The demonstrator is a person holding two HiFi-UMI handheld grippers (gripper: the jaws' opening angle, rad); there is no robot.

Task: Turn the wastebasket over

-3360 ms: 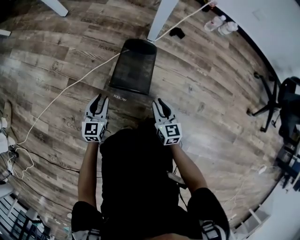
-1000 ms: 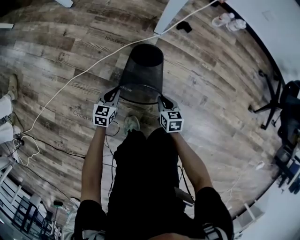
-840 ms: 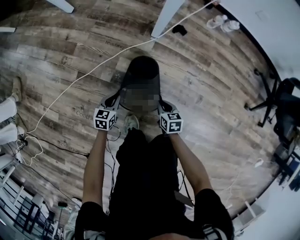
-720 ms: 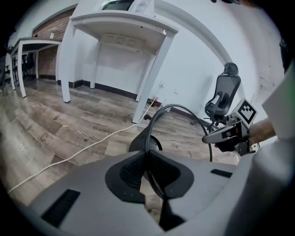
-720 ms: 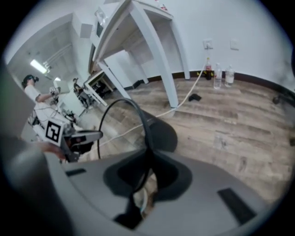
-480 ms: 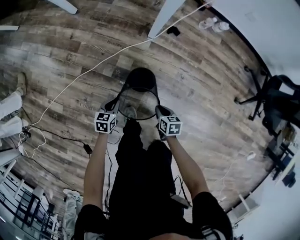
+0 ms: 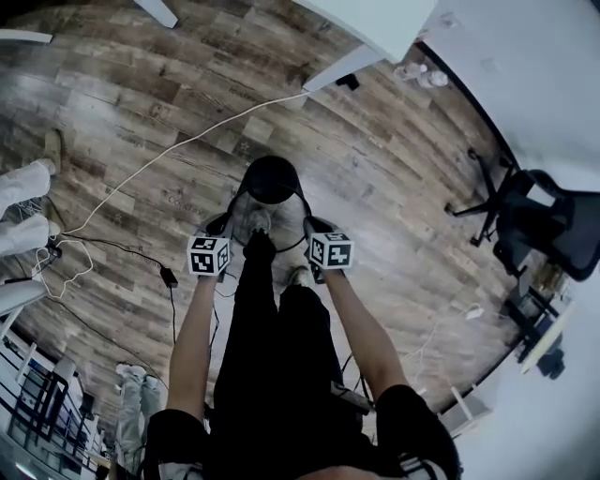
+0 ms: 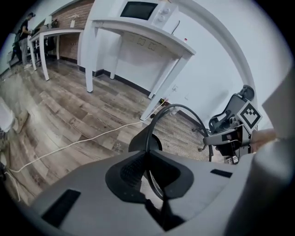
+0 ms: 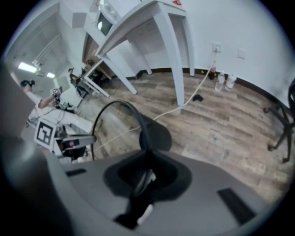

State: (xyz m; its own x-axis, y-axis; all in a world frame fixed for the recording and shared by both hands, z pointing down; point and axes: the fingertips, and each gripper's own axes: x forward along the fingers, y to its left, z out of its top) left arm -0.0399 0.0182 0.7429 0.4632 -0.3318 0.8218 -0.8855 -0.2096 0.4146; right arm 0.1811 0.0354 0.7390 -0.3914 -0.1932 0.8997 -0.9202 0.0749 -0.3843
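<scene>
Floor (image 7: 403,178): grey-brown wood planks, laid throughout room; walls white.
Wastebasket (image 7: 271,190): black wire mesh, held clear of floor, mouth toward person.
Left gripper (image 7: 225,226): jaws narrowed, clamped on wastebasket rim.
Right gripper (image 7: 310,226): jaws clamped on opposite rim.
White cable (image 7: 159,155), white table (image 7: 370,28): beyond wastebasket.
Office chair (image 7: 530,220): well right of wastebasket.
Markings: black-and-white squares on gripper cubes.

**Black Clothing, Grey Grippers**

A black short-sleeved shirt (image 7: 281,422) and black trousers (image 7: 258,291) are worn, and the forearms are left uncovered. The left gripper (image 7: 227,223) and right gripper (image 7: 310,226) are each topped by a white cube (image 7: 208,255) printed with black square markers. Each shell (image 8: 92,193) is moulded in smooth grey, with a dark recess around the jaws.
</scene>
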